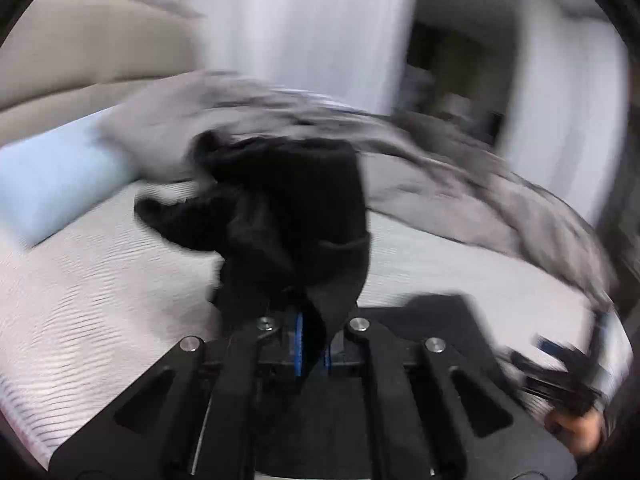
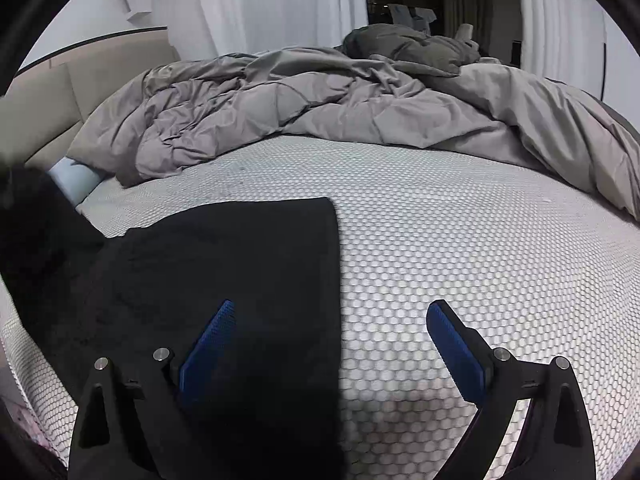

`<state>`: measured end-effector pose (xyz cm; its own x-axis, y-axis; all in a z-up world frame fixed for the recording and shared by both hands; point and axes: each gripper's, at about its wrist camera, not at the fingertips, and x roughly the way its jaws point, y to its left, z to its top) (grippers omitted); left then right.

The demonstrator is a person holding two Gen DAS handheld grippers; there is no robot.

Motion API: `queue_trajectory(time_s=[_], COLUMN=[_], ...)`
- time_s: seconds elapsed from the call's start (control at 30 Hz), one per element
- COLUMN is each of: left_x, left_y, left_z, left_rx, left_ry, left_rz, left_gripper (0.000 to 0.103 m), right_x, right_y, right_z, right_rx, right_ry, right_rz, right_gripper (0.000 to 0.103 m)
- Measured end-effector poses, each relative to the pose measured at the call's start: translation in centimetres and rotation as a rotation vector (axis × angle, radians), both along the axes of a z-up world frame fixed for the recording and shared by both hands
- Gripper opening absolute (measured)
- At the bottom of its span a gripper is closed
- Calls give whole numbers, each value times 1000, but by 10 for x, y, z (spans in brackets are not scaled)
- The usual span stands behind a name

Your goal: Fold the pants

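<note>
Gripping a bunched fold of the black pants (image 1: 288,216), my left claw (image 1: 314,344) is clenched on the cloth: the blue pads (image 1: 298,340) stand nearly together with dark fabric wedged between them, and the rest of that fold rises up in front of the camera, lifted clear of the bed. This view is heavily smeared, so I cannot make out the fabric's edges with any confidence.

My right claw (image 2: 332,320) is released, its jaws spread wide with nothing pressed between them. It hangs low over the bed, the left blue pad (image 2: 208,348) above the pants (image 2: 224,264) and the right pad over the bare mattress (image 2: 460,248). From this side I see the pants lying flat on the white dotted mattress, a straight edge running down between the two fingers and a squared corner toward the far side; on the left the cloth climbs out of view.

Beyond the pants a rumpled grey duvet (image 2: 320,108) is heaped across the far half of the bed, with a pale blue pillow (image 2: 76,178) just beside its left end, against the beige headboard (image 2: 52,108). White curtains (image 2: 272,4) hang behind.

In the left view's lower right corner, a hand (image 1: 580,428) holds the other claw, blurred.
</note>
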<state>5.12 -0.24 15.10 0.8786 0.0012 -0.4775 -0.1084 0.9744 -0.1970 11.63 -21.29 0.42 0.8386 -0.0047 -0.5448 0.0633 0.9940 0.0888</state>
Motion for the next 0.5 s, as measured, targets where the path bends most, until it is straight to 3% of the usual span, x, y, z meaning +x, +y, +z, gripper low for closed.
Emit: queue_trajectory(time_s=[0.07,0.1,0.17,0.2,0.33,0.43,0.5], left_x=[12,20,36,36,18,17,23], left_y=[-51,-74,-120,-132,-122,-86,-51], left_z=[-1,-7,-30,-40,-45,-49,-59], left_rx=[-18,-35,-78,-78,-8,-49,-70], left_ry=[33,75,235,276,216,208,193], left_rz=[-172,-278,-614,-674,-595,-499,-391], left_gripper=[8,30,63,63,65,81,83], right_x=[-1,-3,-4,-5,-5,-7,-6], right_y=[-6,-12,-22,-28,-49,-51,-42], right_z=[1,1,3,3,3,6,5], right_rx=[3,9,22,34,92,217,295], right_ry=[2,-1,-4,-9,-1,5,38], right_rz=[-24,-40,-69,-85,-133,9,147], right_gripper=[98,98,98,98,98,98,98])
